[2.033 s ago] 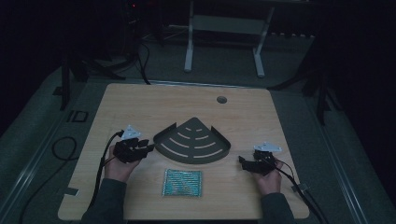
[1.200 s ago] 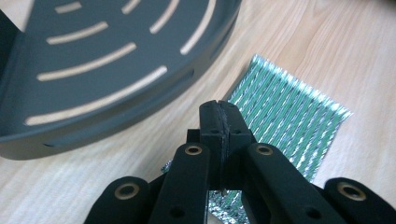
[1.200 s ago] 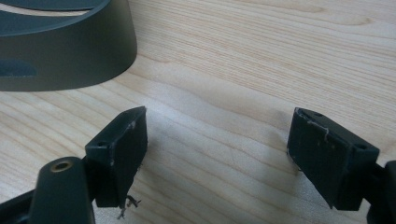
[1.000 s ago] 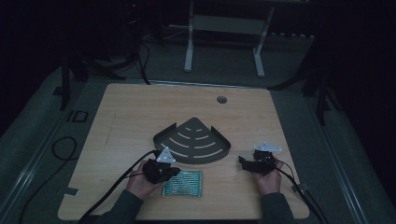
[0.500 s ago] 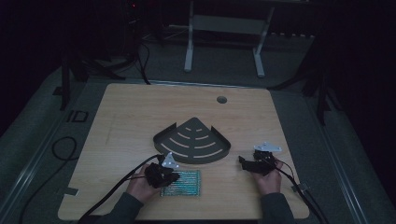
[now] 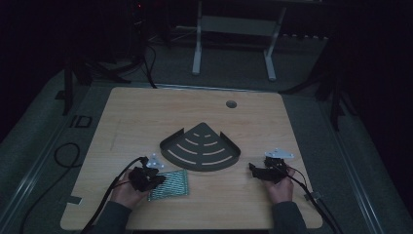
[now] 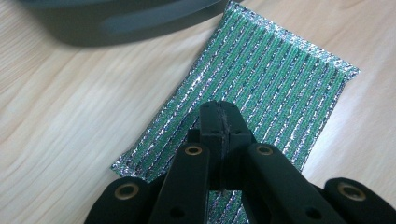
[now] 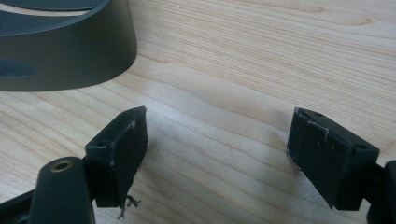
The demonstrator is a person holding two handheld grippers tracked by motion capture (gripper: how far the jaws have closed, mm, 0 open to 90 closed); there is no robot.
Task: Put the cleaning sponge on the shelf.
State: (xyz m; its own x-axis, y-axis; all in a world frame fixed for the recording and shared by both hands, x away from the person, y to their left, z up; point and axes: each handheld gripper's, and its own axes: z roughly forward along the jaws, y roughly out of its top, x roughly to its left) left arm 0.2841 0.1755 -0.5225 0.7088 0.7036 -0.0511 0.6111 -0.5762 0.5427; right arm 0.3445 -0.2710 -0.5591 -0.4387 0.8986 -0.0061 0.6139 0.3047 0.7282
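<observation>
A green and silver striped pad [image 6: 170, 185] [image 7: 280, 93] lies flat on the wooden table [image 6: 146, 117], askew, just in front of the dark fan-shaped tray [image 6: 200, 146]. My left gripper [image 6: 155, 179] [image 7: 219, 106] is shut, its closed tips down on the pad's near half, and nothing shows pinched between them. My right gripper [image 6: 253, 169] [image 8: 217, 126] rests on the table to the right of the tray [image 8: 60, 51]. It is open, with bare wood between its fingers.
The tray's slotted curved wall [image 7: 116, 18] stands just beyond the pad. A round cable hole [image 6: 231, 104] sits at the table's far side. Cables trail off the front edge from both grippers. A white metal stand [image 6: 234, 29] stands on the floor behind the table.
My left gripper came right to the pad, then moved back left. The pad slid left with it and turned askew. The right gripper stayed put.
</observation>
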